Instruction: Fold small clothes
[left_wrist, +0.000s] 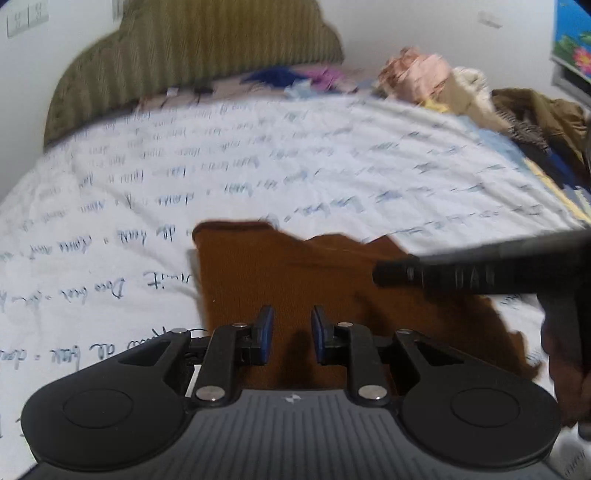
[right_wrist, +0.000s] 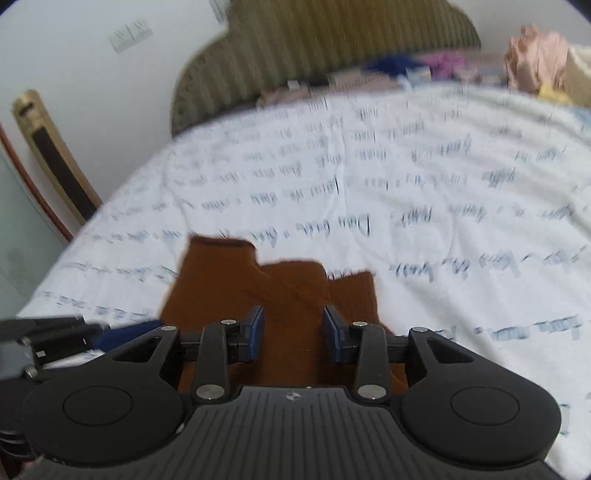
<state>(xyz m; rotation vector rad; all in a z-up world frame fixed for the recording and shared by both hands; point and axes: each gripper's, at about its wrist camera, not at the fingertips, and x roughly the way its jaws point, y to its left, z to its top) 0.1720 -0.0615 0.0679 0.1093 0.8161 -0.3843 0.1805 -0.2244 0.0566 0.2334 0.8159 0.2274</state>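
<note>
Bedroom; work surface is a bed with a white sheet (left_wrist: 110, 206) printed in blue handwriting. Both views motion-blurred.

Nearest: left gripper (left_wrist: 292, 334), blue-padded jaws apart, nothing between them, hovering over the near part of the brown garment (left_wrist: 295, 273). Contact with the cloth can't be told. Right gripper (right_wrist: 293, 334) likewise jaws apart, empty, over the same brown garment (right_wrist: 280, 295) from the other side. In the left view the right gripper's dark body crosses in from the right over the cloth; in the right view the left one shows at the left edge.

Garment lies fairly flat on the sheet near the front edge of the bed, far edge stepped and uneven, looks partly layered.

Farther: bare sheet, then a heap of mixed clothes (left_wrist: 436, 81) at the far right, olive ribbed headboard (left_wrist: 207, 48), white wall.

Step, by judgement: positioning for a grasp, fold not yet made here. Next move calls for each gripper to drop onto a near edge or corner, pinch a single layer cleanly, then lift and carry it over in parallel so the fold lands square.
</note>
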